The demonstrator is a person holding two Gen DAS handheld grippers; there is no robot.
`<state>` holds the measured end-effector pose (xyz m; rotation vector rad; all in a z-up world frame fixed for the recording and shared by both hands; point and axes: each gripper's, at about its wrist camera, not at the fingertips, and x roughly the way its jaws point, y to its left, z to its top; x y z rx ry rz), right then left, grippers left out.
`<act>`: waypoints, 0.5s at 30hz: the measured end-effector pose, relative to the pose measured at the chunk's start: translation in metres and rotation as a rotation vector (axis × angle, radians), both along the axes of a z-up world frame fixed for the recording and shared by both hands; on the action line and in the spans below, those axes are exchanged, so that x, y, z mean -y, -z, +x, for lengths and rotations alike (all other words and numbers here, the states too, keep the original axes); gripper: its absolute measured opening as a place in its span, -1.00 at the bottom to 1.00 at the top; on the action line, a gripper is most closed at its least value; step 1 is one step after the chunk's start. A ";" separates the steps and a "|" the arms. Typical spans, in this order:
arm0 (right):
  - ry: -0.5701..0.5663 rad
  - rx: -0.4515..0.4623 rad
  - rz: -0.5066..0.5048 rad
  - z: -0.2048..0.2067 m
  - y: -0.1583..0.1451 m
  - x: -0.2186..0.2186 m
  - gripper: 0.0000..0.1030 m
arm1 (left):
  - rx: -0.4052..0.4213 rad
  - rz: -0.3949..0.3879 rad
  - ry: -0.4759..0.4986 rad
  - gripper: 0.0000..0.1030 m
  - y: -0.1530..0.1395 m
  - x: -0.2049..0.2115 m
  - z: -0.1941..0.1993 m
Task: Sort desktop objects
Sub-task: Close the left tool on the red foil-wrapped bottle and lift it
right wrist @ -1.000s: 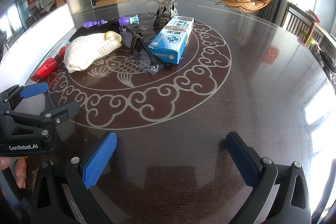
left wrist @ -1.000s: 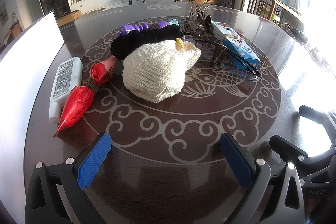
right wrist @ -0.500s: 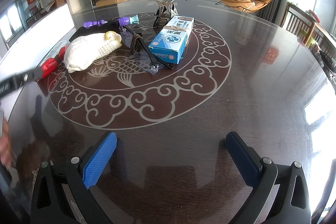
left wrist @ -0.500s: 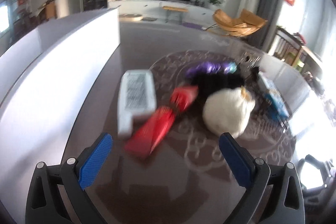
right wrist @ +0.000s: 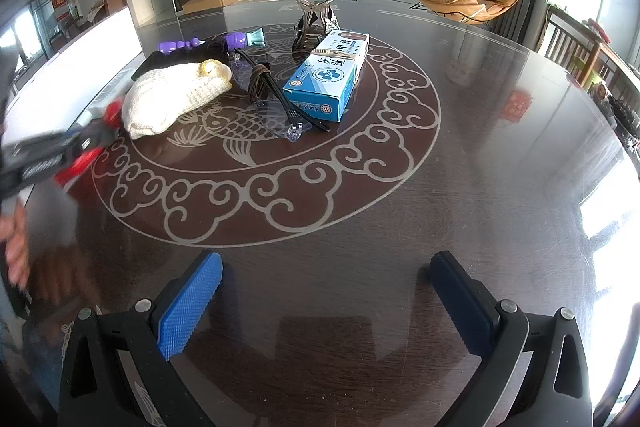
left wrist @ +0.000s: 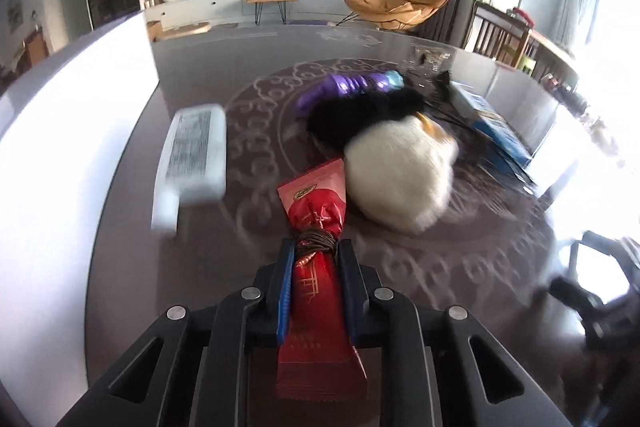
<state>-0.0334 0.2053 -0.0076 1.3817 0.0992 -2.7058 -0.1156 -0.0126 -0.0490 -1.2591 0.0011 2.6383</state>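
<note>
Left wrist view, item one: left gripper (left wrist: 314,259), jaws drawn in tight on a red foil packet (left wrist: 316,291), where half a second ago they stood wide apart over bare tabletop with the packet lying ahead of them. The packet runs lengthwise between the blue pads; its cord-wrapped waist (left wrist: 317,239) sits right at the fingertips, and its flared end points toward the cream knitted item (left wrist: 400,171). Whether the packet is touching the table (left wrist: 460,267) cannot be told. Item two: white tube (left wrist: 196,151), lying to the left of the packet, near the white panel (left wrist: 72,147), in the same spot relative to the pile as before. Item three: black fabric (left wrist: 360,111) behind the knitted item, with the purple toy (left wrist: 348,85) beyond it; both unmoved. Item four: blue and white box (right wrist: 326,79), seen from the right wrist view, resting near the table's centre with the safety glasses (right wrist: 280,111) and a brown cord bundle (right wrist: 260,83) against its left side, the hair claw (right wrist: 314,23) just behind; arrangement unchanged from the earlier frame. Item five: right gripper (right wrist: 324,291), jaws spread wide, holding nothing, hovering over the dark table in the same position as a second ago. The left tool shows blurred at the far left of this view, red packet in its grip.
</note>
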 end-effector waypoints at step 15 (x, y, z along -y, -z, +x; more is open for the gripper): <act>0.000 0.000 0.000 0.000 0.000 0.000 1.00 | -0.012 -0.095 -0.020 -0.56 -0.003 -0.004 0.043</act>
